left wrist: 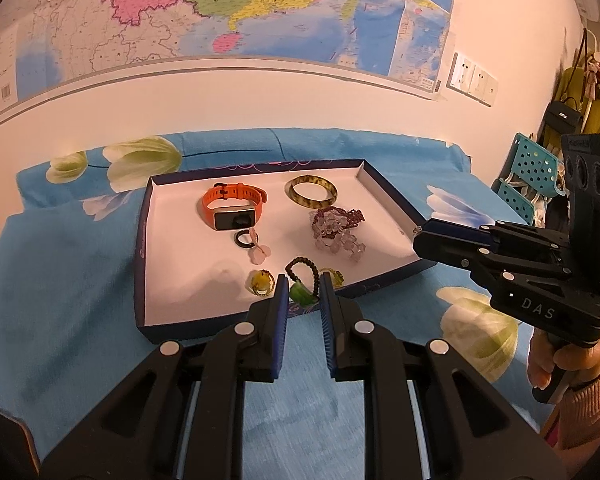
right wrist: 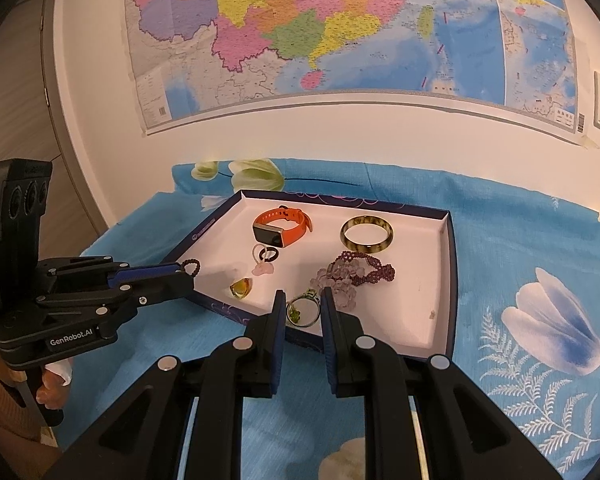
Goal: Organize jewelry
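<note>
Left wrist: left gripper (left wrist: pixel 303 287) clamped on dark bead bracelet (left wrist: pixel 300 270) over box (left wrist: pixel 140 248) near edge (lower gently before releasing). Right wrist: right gripper (right wrist: pixel 302 303) pinched thin ring (right wrist: pixel 303 310); set it clear of purple beads (right wrist: pixel 358 270).

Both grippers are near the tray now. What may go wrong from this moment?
The left gripper seems to pinch the dark bead bracelet over the near rim of the tray; it may slip onto the blue cloth. The right gripper, shut, points at the ring with green stones; pushing down could knock it into the purple bead bracelet.
</note>
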The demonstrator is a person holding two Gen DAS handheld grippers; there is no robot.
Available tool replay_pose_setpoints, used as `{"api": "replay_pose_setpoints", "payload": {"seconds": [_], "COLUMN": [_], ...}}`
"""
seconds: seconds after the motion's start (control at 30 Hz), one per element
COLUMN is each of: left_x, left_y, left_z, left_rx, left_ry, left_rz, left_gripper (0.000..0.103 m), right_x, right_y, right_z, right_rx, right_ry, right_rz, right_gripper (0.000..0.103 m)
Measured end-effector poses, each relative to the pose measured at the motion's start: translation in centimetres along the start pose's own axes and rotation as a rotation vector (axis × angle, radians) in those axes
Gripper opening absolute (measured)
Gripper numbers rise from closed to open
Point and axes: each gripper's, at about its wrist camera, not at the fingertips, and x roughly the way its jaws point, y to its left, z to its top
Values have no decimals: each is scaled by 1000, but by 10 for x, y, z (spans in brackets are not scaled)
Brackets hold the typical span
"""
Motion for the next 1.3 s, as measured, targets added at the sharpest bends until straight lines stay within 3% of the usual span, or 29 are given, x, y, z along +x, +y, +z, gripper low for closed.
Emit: {"api": "replay_pose_setpoints", "payload": {"seconds": [1.3], "left_x": [27], "left_y": [15], "left_z": [17], "left_rx": [-18], "left_ry": [28], "left_rz": [37], "left_gripper": [16], "right_x": [33], "right_y": [-6], "right_z": [19], "right_rx": [-8], "right_ry": [26], "right_rz": [-29], "right_gripper": [16]}}
